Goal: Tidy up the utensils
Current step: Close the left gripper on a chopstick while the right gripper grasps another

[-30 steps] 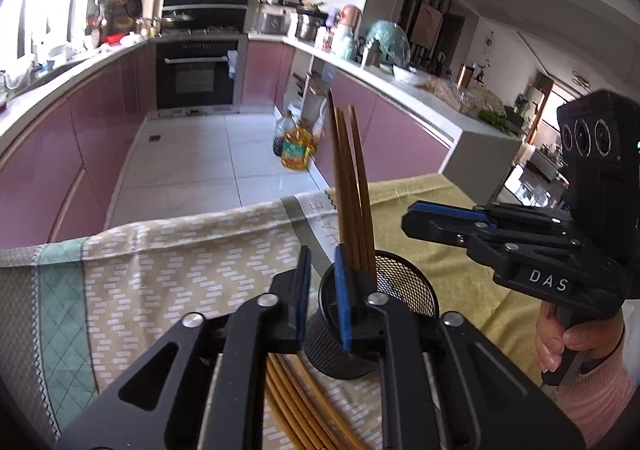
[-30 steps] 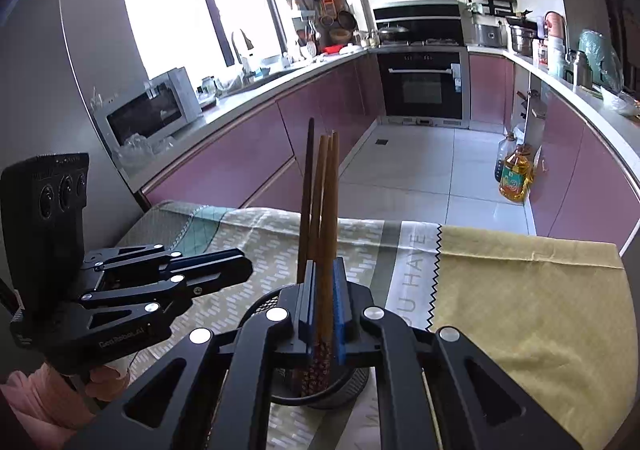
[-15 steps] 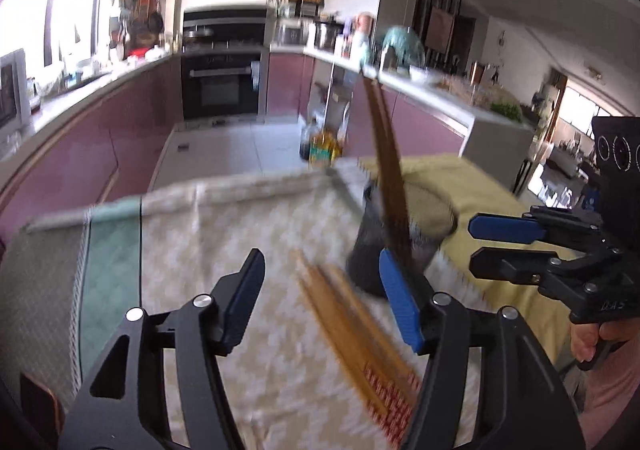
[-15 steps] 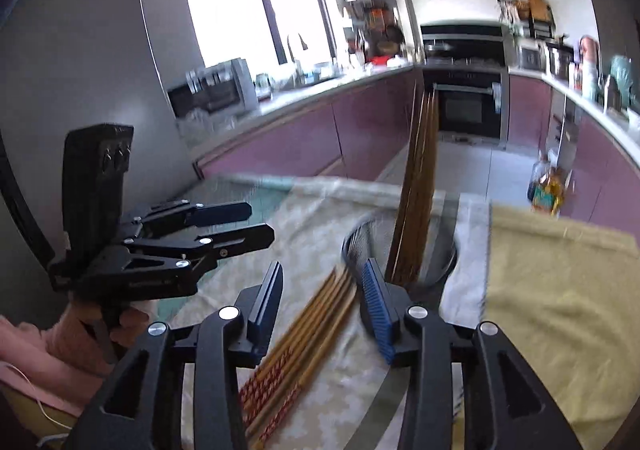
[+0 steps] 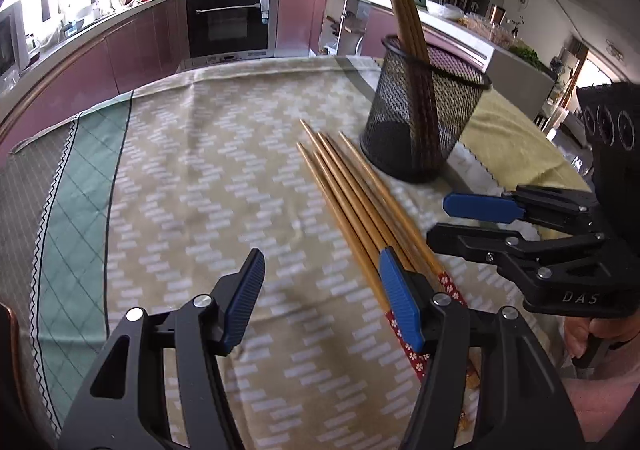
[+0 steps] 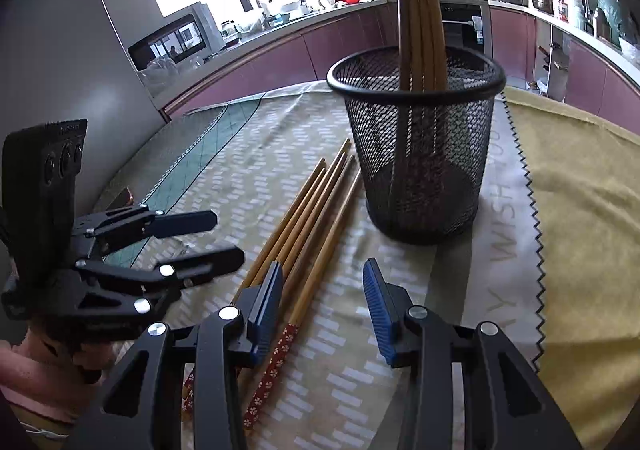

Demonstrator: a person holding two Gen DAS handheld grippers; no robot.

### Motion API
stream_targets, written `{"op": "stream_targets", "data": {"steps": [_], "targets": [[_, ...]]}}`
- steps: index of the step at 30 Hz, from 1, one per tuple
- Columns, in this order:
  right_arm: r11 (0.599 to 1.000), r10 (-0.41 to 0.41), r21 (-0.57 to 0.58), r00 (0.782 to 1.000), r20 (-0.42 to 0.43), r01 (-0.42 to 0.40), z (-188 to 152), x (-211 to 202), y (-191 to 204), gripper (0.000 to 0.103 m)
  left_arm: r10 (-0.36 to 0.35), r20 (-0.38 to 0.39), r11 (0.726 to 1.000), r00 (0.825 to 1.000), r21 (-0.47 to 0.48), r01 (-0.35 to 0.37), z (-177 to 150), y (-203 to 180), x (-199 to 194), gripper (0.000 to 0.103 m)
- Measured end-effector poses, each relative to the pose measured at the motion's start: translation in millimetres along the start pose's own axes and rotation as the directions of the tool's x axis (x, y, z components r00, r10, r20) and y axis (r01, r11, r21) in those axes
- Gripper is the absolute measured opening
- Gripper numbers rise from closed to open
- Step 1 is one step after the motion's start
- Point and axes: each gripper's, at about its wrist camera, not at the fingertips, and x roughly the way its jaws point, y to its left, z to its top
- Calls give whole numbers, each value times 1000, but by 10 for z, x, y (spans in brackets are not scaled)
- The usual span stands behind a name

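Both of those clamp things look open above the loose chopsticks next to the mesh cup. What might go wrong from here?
1. The loose chopsticks lie bunched side by side, so the right gripper might pinch several at once or roll them apart.
2. The mesh cup stands close by with tall chopsticks leaning inside; a bump while lifting could tip it.
3. The left gripper and right gripper sit close together and could collide.

Clothed table [image 5: 240, 154] — chopsticks [image 5: 360, 210], mesh holder [image 5: 420, 122]
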Motion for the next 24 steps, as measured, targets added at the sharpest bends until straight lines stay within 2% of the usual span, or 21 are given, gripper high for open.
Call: {"op": "stream_targets", "data": {"steps": [21, 24], "targets": [[997, -69, -34, 997, -25, 68, 17, 172, 110, 39, 24, -25, 1000, 999, 14, -23, 7, -51, 86, 57], [996, -78, -38, 997, -28, 77, 23, 182, 113, 38, 30, -26, 1000, 999, 8, -30, 17, -33, 101, 54]]}}
